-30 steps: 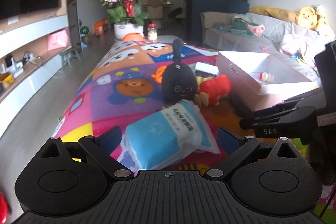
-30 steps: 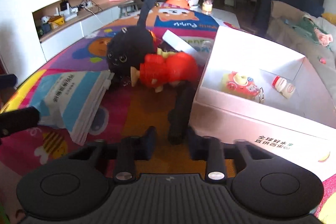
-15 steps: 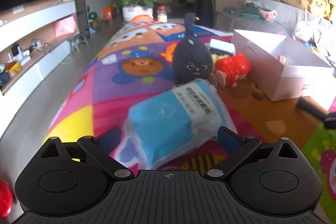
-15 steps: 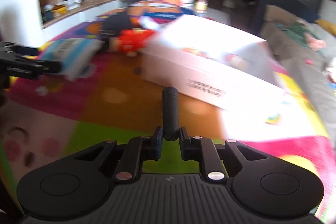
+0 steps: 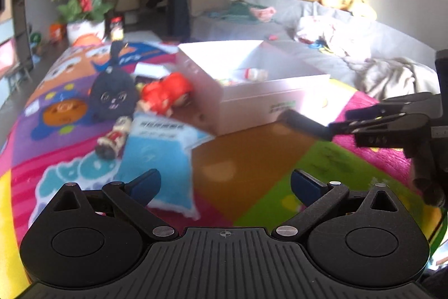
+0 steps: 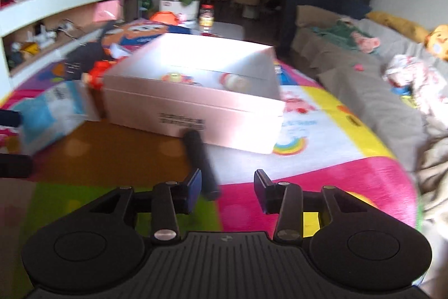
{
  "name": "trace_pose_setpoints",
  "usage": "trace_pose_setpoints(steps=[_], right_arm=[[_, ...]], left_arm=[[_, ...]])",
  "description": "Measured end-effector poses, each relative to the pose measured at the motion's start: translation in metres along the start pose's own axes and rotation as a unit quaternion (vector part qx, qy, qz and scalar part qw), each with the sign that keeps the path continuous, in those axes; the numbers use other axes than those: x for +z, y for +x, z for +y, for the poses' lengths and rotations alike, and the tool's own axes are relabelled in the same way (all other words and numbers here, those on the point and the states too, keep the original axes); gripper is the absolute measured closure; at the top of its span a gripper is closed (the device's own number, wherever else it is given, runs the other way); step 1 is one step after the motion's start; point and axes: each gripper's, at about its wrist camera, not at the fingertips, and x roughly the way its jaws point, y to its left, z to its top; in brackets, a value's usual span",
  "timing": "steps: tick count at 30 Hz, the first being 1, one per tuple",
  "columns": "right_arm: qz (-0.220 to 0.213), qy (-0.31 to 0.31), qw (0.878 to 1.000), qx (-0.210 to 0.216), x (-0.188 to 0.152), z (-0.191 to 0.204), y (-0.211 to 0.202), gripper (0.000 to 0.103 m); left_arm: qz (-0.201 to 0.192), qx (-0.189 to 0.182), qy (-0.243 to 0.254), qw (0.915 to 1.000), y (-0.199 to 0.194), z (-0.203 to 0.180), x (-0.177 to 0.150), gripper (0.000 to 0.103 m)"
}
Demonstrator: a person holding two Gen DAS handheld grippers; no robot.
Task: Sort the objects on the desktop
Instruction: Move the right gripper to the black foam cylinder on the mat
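A black cylinder [image 6: 199,162] lies tilted by the left finger of my right gripper [image 6: 227,188], whose jaws stand open; whether it still touches the finger I cannot tell. It also shows in the left wrist view [image 5: 303,124] at the right gripper's tips. A white box [image 6: 196,91] holding small toys stands just beyond; it also shows in the left wrist view [image 5: 268,100]. My left gripper [image 5: 225,182] is open and empty above the mat. A blue tissue pack [image 5: 159,156], a black cat plush [image 5: 113,97], a red plush [image 5: 165,94] and a small doll [image 5: 113,135] lie ahead of it.
A colourful play mat [image 5: 252,167] covers the table. A flower pot [image 6: 179,4] and a jar [image 6: 207,16] stand at the far end. A grey sofa [image 6: 378,86] with toys runs along the right. Shelves [image 6: 56,18] run along the left.
My right gripper has opened; it was shut on the black cylinder. Both views have swung, so the white box sits more central. The left gripper has drawn back from the tissue pack.
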Motion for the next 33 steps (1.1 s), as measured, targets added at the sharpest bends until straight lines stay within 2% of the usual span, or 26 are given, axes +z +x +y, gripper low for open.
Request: trace_pose_setpoints(steps=[5, 7, 8, 12, 14, 16, 18, 19, 23, 24, 28, 30, 33], right_arm=[[-0.01, -0.034, 0.999, -0.004, 0.004, 0.015, 0.018, 0.062], [0.015, -0.029, 0.999, 0.005, 0.012, 0.014, 0.037, 0.079], [0.013, -0.029, 0.999, 0.01, 0.014, 0.015, 0.038, 0.082], [0.003, -0.094, 0.992, 0.081, 0.008, 0.033, 0.018, 0.085], [0.008, -0.132, 0.987, 0.093, -0.001, 0.04, 0.011, 0.084], [0.004, -0.157, 0.985, 0.077, -0.008, 0.039, 0.005, 0.071], [0.0, -0.178, 0.983, 0.048, -0.008, 0.032, 0.001, 0.048], [-0.009, -0.185, 0.982, 0.03, -0.008, 0.027, -0.001, 0.043], [-0.045, -0.188, 0.977, -0.093, 0.001, 0.011, 0.004, 0.04], [-0.048, -0.171, 0.978, -0.108, 0.004, 0.008, 0.006, 0.038], [-0.024, -0.047, 0.997, -0.062, 0.012, -0.007, 0.01, 0.019], [-0.006, 0.004, 0.999, -0.042, 0.013, -0.009, 0.015, 0.019], [0.021, 0.039, 0.998, -0.039, 0.007, -0.004, 0.021, 0.02]], left_arm=[[0.002, 0.014, 0.001, 0.9999, 0.004, -0.009, 0.004, 0.001], [0.004, 0.025, -0.005, 0.9997, 0.007, -0.007, 0.008, 0.001], [0.004, 0.029, -0.006, 0.9995, 0.007, -0.008, 0.009, 0.001], [0.007, 0.037, -0.011, 0.9992, 0.008, -0.002, 0.01, 0.001], [0.013, 0.04, -0.013, 0.999, 0.012, -0.001, 0.01, 0.001], [0.015, 0.039, -0.016, 0.999, 0.015, -0.001, 0.009, 0.001], [0.014, 0.038, -0.015, 0.9991, 0.016, -0.002, 0.009, 0.001], [0.013, 0.037, -0.014, 0.9991, 0.016, -0.003, 0.009, 0.0], [0.01, 0.037, -0.016, 0.9991, 0.017, -0.003, 0.009, 0.0], [0.01, 0.037, -0.017, 0.9991, 0.017, -0.003, 0.009, 0.0], [0.01, 0.041, -0.016, 0.999, 0.016, -0.002, 0.007, 0.0], [0.01, 0.045, -0.019, 0.9988, 0.015, 0.0, 0.007, 0.0], [0.009, 0.047, -0.025, 0.9985, 0.013, 0.003, 0.006, 0.0]])
